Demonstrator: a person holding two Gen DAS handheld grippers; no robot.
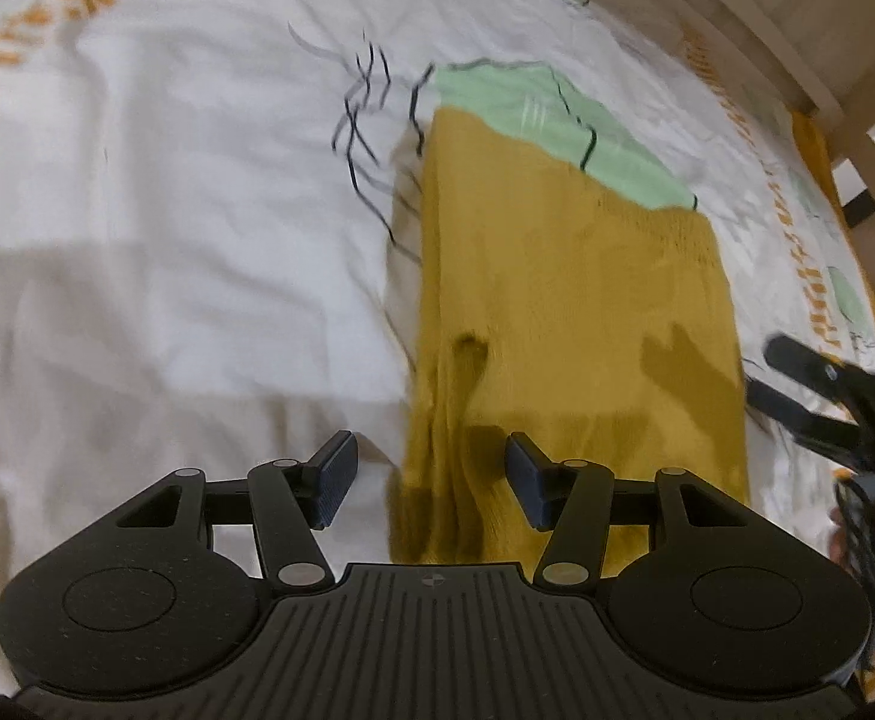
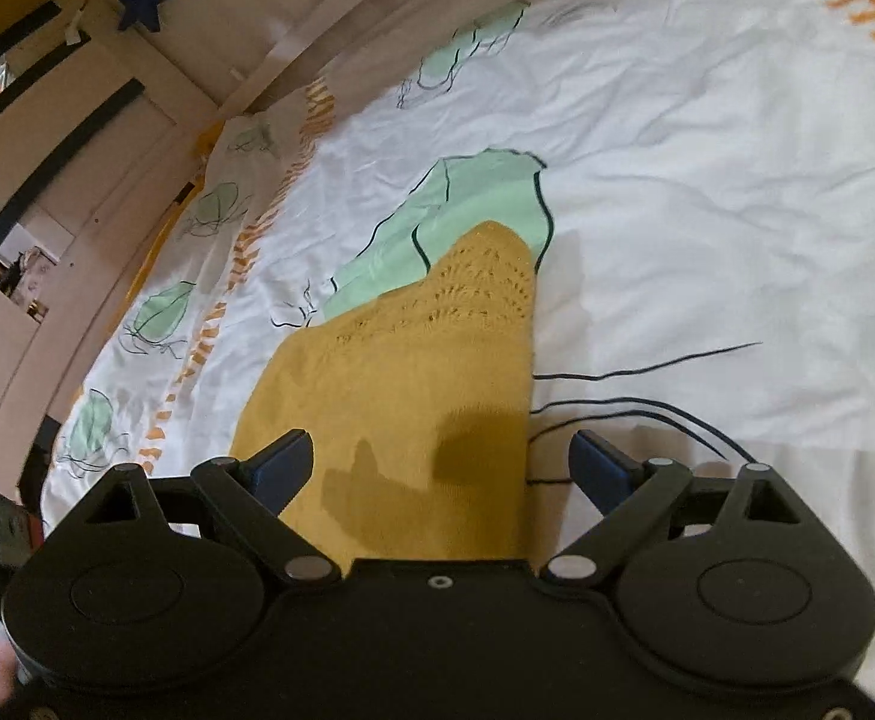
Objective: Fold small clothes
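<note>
A mustard-yellow knitted garment (image 1: 575, 324) lies folded into a long strip on a white bedsheet (image 1: 185, 192) printed with mint-green patches, black scribbled lines and orange lettering. The left gripper (image 1: 431, 477) hovers above the garment's near end with its jaws apart and nothing between them; one fingertip is over the white sheet, the other over the yellow knit. At the right edge the right gripper (image 1: 797, 396) reaches in beside the garment, blurred, and a pale wooden bed frame (image 1: 785, 30) runs along the sheet's far side.
</note>
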